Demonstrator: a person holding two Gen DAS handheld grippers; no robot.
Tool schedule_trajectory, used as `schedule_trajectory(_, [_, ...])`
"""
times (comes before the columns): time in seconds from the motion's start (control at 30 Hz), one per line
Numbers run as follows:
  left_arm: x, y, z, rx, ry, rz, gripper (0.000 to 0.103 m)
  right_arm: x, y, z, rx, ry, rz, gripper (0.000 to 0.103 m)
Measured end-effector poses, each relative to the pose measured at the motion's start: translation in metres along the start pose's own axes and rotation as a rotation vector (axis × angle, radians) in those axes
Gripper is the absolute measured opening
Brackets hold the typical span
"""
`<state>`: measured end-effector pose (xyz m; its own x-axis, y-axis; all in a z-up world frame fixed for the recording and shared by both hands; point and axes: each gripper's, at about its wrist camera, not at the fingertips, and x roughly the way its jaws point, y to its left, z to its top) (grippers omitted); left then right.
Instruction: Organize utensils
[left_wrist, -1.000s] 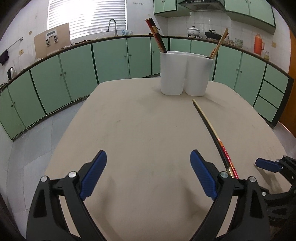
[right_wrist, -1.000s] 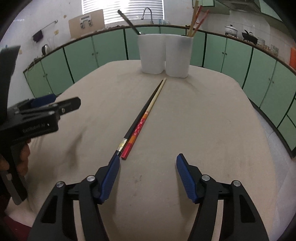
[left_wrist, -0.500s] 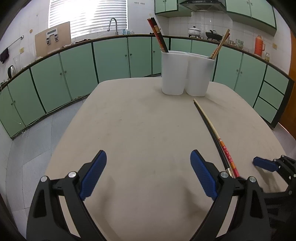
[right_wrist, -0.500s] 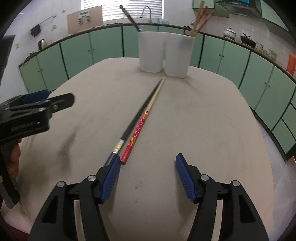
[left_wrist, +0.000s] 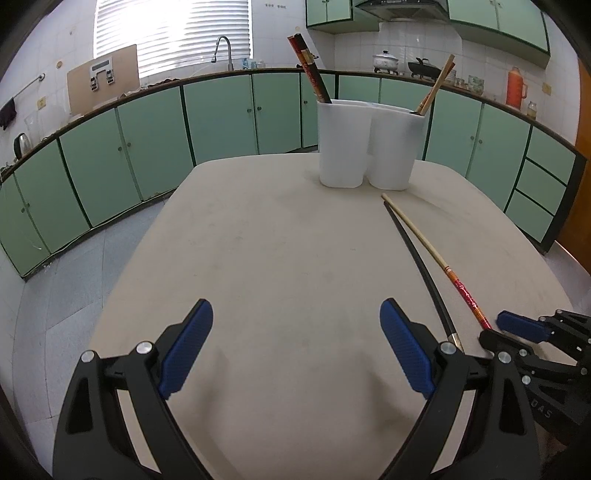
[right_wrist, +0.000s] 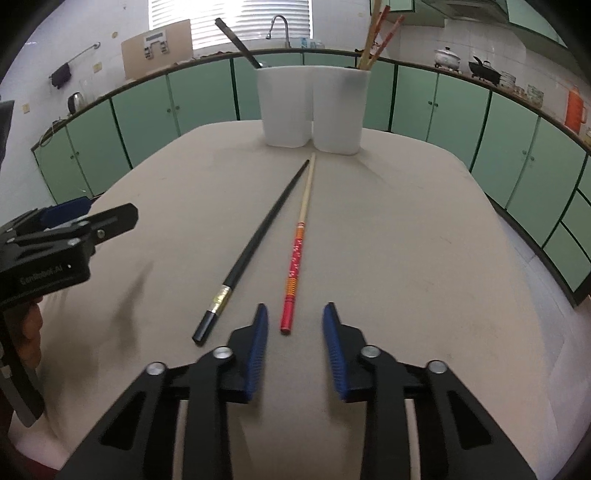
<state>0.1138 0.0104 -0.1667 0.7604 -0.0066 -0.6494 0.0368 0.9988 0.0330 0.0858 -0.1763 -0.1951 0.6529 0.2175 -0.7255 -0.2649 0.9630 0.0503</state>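
Observation:
Two chopsticks lie side by side on the beige table (right_wrist: 406, 240): a black chopstick (right_wrist: 258, 243) with a gold band, and a wooden chopstick with a red patterned end (right_wrist: 297, 254). My right gripper (right_wrist: 295, 308) is low over the table and its jaws are closing. The red end lies between the fingertips, with a gap still showing on both sides. The black one lies just left of the left finger. My left gripper (left_wrist: 295, 310) hangs open over bare table with nothing in it. A white two-compartment holder (right_wrist: 314, 107) at the far edge holds other chopsticks.
In the left wrist view the black chopstick (left_wrist: 417, 258) and red chopstick (left_wrist: 461, 288) run to the right gripper (left_wrist: 517, 328) at the right. A person's hand holds the left gripper (right_wrist: 74, 218). Green cabinets (left_wrist: 221, 118) ring the room.
The right gripper's jaws have narrowed a lot and shifted right, from the black chopstick's end to around the red end. The two chopsticks now lie slightly apart. The left gripper has not moved.

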Motion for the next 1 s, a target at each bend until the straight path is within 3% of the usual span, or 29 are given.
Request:
schedule_trajectory(0.03, [0.0,-0.002,0.0,0.004,0.0,-0.004,0.089,0.0,-0.001,0.0,0.003,0.002,0.001,0.009])
schedule_trajectory(0.07, [0.0,-0.004,0.0,0.012,0.002,-0.01,0.089,0.0,-0.001,0.0,0.008,0.003,-0.001,0.006])
schedule_trajectory(0.33, [0.0,-0.037,-0.002,0.095,0.047,-0.131,0.089,-0.003,-0.031,-0.001,0.097,0.011,-0.041,0.006])
schedule_trajectory(0.5, [0.006,-0.059,-0.011,0.15,0.095,-0.206,0.078,-0.006,-0.048,-0.003,0.144,0.011,-0.041,0.006])
schedule_trajectory(0.7, [0.012,-0.072,-0.018,0.184,0.132,-0.251,0.076,-0.006,-0.059,-0.006,0.166,0.012,-0.043,0.006])
schedule_trajectory(0.8, [0.019,-0.077,-0.021,0.197,0.161,-0.257,0.064,-0.006,-0.06,-0.006,0.166,0.011,-0.041,0.006])
schedule_trajectory(0.93, [0.02,-0.08,-0.021,0.208,0.16,-0.259,0.058,-0.006,-0.059,-0.006,0.165,0.01,-0.038,0.006])
schedule_trajectory(1.0, [0.019,-0.08,-0.022,0.216,0.155,-0.255,0.039,-0.005,-0.058,-0.006,0.161,0.008,-0.036,0.006])
